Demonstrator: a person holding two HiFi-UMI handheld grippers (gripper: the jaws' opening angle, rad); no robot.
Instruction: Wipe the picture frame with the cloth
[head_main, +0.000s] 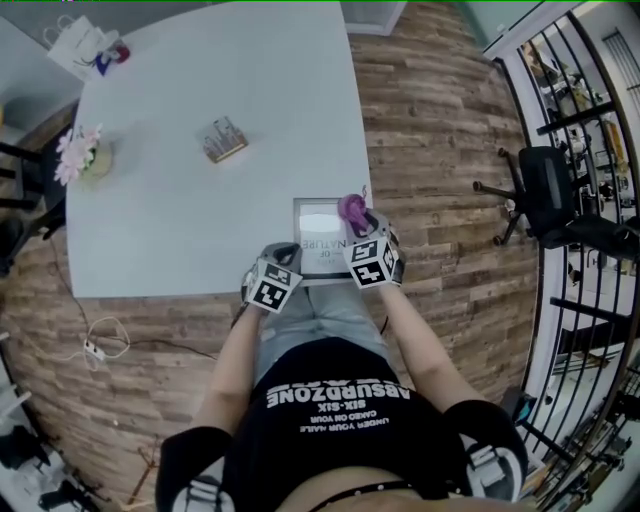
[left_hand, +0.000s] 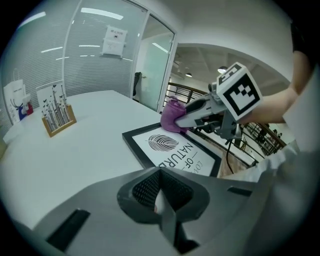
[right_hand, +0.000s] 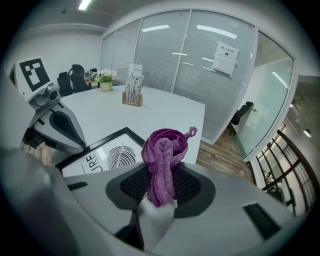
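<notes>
Right gripper (right_hand: 158, 198) is pinching the floppy cloth (right_hand: 163, 152) mid-bunch, while left gripper (left_hand: 161, 198) is idling squeezed shut, empty. Stiff picture frame (left_hand: 172, 150) at the table's (head_main: 190, 230) near edge is looking slidey, so brace its border.

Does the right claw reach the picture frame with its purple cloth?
Probably yes. The right claw grips the cloth just above a corner of the picture frame, with nothing between them.

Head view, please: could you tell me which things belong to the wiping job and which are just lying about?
Job: picture frame; purple cloth; right gripper, shut on it.
Lying about: card stand; potted flowers; paper bag; office chair on the floor.
</notes>
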